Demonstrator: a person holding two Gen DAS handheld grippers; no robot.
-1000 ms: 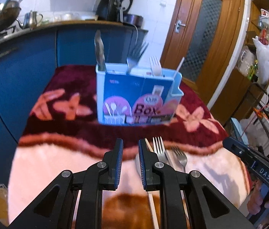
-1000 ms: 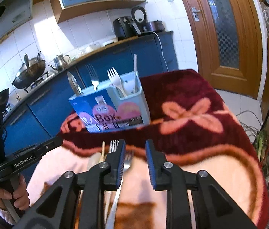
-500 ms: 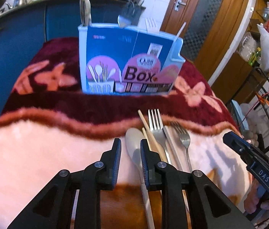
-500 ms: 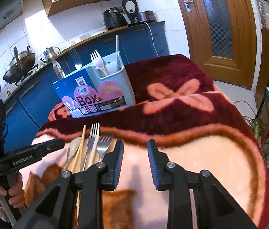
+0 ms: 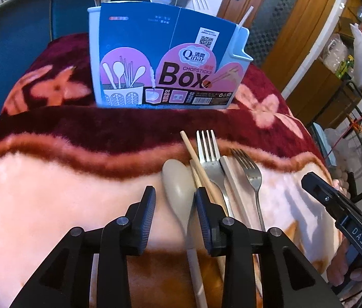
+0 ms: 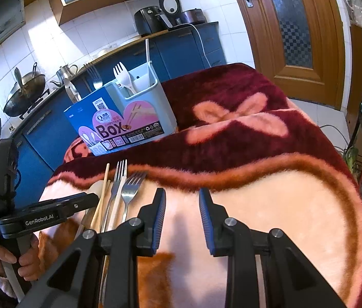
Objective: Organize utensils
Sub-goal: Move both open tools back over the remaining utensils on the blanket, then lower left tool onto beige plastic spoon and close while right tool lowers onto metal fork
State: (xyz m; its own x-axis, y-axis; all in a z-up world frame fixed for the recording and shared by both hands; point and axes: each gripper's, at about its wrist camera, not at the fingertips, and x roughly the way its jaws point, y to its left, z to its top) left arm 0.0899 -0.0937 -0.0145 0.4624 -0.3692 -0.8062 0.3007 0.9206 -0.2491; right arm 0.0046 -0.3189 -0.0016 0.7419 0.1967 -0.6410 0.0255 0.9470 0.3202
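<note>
Reaching for the grey spoon
Your left gripper (image 5: 174, 206) fingers are spread, straddling the spoon (image 5: 178, 187); close on it, then lift to the chopsticks box (image 5: 165, 59) at 12 o'clock; right gripper (image 6: 182, 215) released.

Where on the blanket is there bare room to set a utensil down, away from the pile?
Bare blanket lies right of the right gripper, out to the edge. More lies left of the grey spoon, below the chopsticks box. Crowded: spoon, chopsticks and forks lie packed together.
</note>
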